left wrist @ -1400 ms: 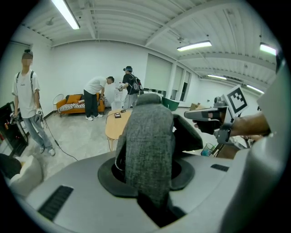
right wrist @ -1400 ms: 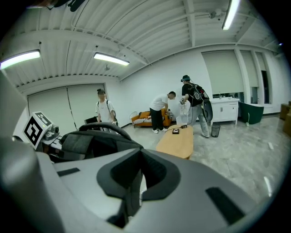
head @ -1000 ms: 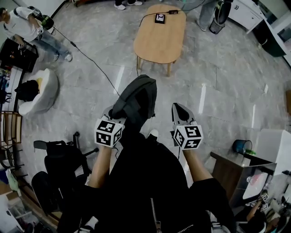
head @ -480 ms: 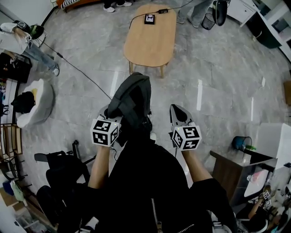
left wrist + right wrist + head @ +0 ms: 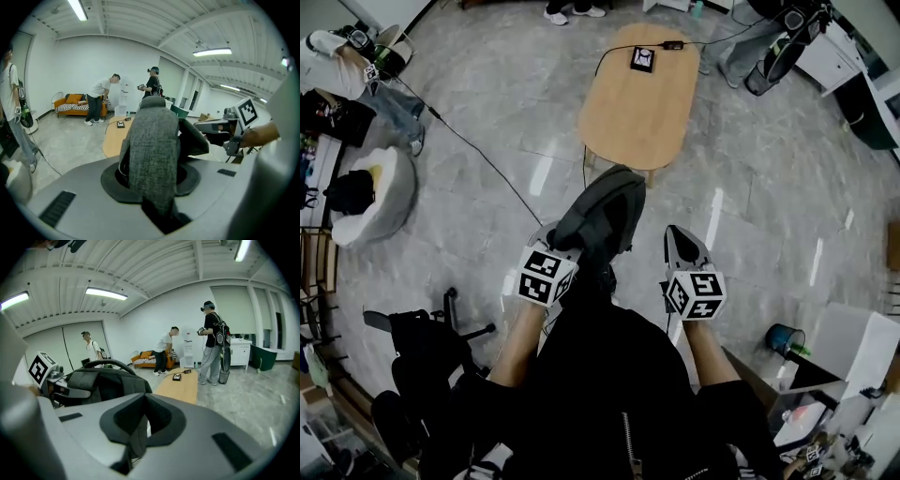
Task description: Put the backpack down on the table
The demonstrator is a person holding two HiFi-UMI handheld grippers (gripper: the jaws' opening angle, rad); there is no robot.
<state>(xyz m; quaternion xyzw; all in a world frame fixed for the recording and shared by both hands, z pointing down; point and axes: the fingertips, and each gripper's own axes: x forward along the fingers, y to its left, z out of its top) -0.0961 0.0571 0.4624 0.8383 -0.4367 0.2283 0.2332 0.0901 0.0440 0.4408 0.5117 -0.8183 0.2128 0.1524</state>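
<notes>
Head view: holds the backpack [image 5: 602, 214] up in the left gripper [image 5: 555, 234], off the floor, near the table's [image 5: 642, 103] close end.

Left gripper view: pinches the grey strap [image 5: 154, 154].

Right gripper view: keeps the right gripper [image 5: 145, 401] pressed together, empty, beside the backpack.

Backpack [image 5: 602, 217] just before table [image 5: 639, 122]

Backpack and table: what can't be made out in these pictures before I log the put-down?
- Backpack: its lower part is hidden in the head view behind the person's dark jacket. In the left gripper view, its own grey strap covers most of the body.
- Table: its far legs are hidden in the head view under the top.
- Small box on the table: too small to identify in any view.
</notes>
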